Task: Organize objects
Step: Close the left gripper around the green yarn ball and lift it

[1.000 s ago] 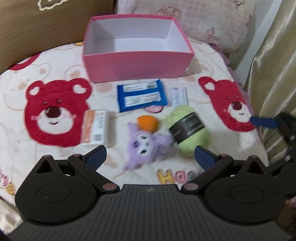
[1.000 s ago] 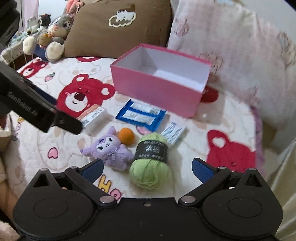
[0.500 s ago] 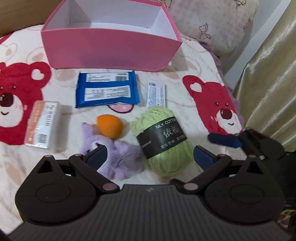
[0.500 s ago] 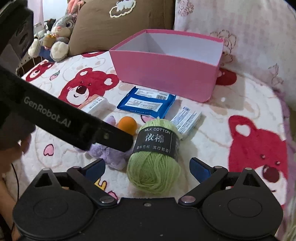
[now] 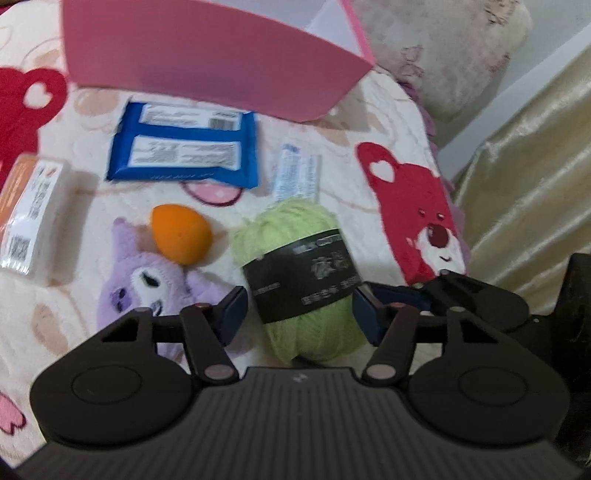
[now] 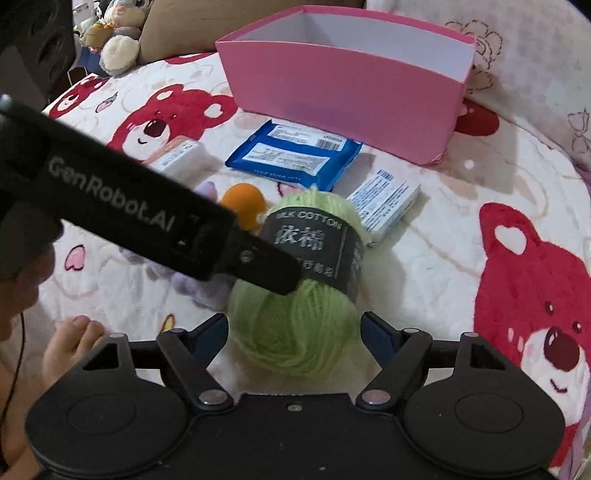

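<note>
Yarn ball [image 5: 295, 266] (green, black paper band around its middle) lies on the bear-print blanket [image 5: 369, 110], and both my grippers straddle it. My left gripper [image 5: 298, 314] has one blue pad on each side of the near end of the ball; jaws are closing, and I can't tell whether the pads press the wool yet, the left pad looks just beside it. My right gripper [image 6: 293, 338] comes at the same ball from the other side, jaws also closing, ball between them, a thin gap showing at each pad, so not clamped.

Seen from the right wrist, my left gripper's black finger crosses over the yarn band.

Layout around the yarn:
- purple plush toy [image 5: 147, 284] just left of it, partly hidden by my left gripper's linkage
- orange sponge egg [image 5: 181, 234] resting against the far edge of the plush
- small white and blue box [image 6: 384, 205] touching the far right side of the ball
- blue flat packet [image 5: 184, 147] further back, between the yarn and the box
- pink box [image 6: 343, 92] at the far end, open top, white inside (interior only partly seen)
- white and orange carton [image 5: 31, 206] well off to the left

Stuffed toys [image 6: 118, 33] sit by a brown pillow far left. Gold curtain [image 5: 535, 166] hangs on the right.
</note>
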